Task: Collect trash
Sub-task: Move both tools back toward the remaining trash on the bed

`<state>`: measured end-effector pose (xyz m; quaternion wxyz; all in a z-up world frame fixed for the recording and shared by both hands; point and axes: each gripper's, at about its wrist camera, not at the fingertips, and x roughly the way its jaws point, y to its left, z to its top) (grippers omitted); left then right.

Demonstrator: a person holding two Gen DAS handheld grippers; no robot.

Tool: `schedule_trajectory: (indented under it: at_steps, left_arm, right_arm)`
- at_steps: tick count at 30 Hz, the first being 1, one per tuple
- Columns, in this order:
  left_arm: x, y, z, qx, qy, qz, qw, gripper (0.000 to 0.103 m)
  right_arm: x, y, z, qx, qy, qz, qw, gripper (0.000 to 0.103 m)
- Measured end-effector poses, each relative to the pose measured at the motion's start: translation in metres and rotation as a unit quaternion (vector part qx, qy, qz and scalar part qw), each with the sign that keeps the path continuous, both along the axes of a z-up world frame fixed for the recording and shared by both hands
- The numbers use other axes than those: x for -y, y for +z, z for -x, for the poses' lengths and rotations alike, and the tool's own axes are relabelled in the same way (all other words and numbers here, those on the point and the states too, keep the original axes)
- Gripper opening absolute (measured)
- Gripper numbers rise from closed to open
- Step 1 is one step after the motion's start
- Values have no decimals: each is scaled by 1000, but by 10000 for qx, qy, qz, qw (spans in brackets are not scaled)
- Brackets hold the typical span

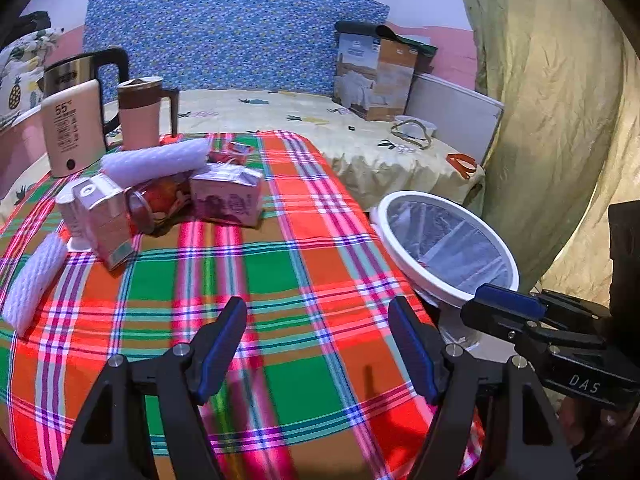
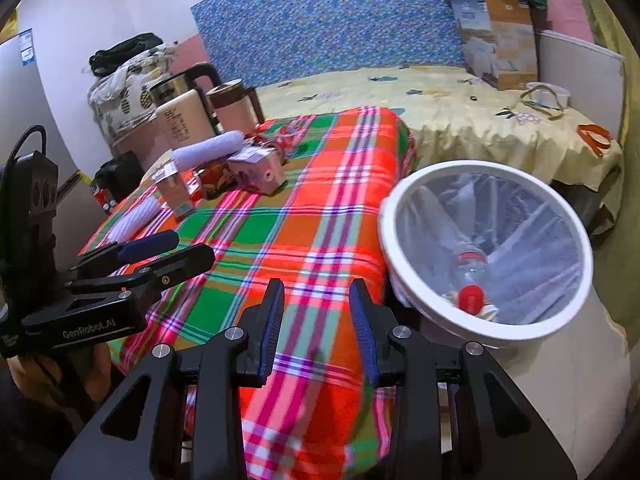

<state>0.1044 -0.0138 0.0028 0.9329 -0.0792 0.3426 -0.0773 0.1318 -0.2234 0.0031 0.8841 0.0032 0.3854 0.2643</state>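
Trash lies at the far left of the plaid tablecloth (image 1: 304, 280): a pink milk carton (image 1: 228, 198), a second carton (image 1: 105, 222), a red crushed can (image 1: 160, 200), and two white foam sleeves (image 1: 156, 162) (image 1: 34, 282). The cartons also show in the right wrist view (image 2: 260, 170). A white bin (image 2: 486, 246) with a clear liner stands right of the table; a plastic bottle with a red cap (image 2: 471, 297) lies inside. My left gripper (image 1: 318, 350) is open and empty over the table's near part. My right gripper (image 2: 316, 328) is open and empty at the table's front edge, beside the bin.
A kettle (image 1: 86, 70), a pink mug (image 1: 140, 114) and a beige box (image 1: 72, 128) stand behind the trash. A bed (image 1: 360, 136) with a cardboard box (image 1: 376, 76) lies beyond the table. A curtain (image 1: 560, 120) hangs at the right.
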Motion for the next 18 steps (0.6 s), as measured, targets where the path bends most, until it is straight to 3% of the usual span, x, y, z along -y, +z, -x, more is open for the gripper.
schedule_trajectory:
  at_steps: [6, 8, 18]
  left_arm:
    - [-21, -3, 3, -9, 122, 126, 9998, 75]
    - [-28, -3, 4, -13, 189, 131, 9997, 75]
    - [-63, -6, 0, -21, 533, 83, 9985, 75]
  right_arm:
    - [-15, -2, -2, -50, 234, 38, 9997, 39]
    - [-20, -2, -4, -53, 301, 34, 9995, 52]
    - [-45, -1, -16, 11, 649, 30, 9979, 55]
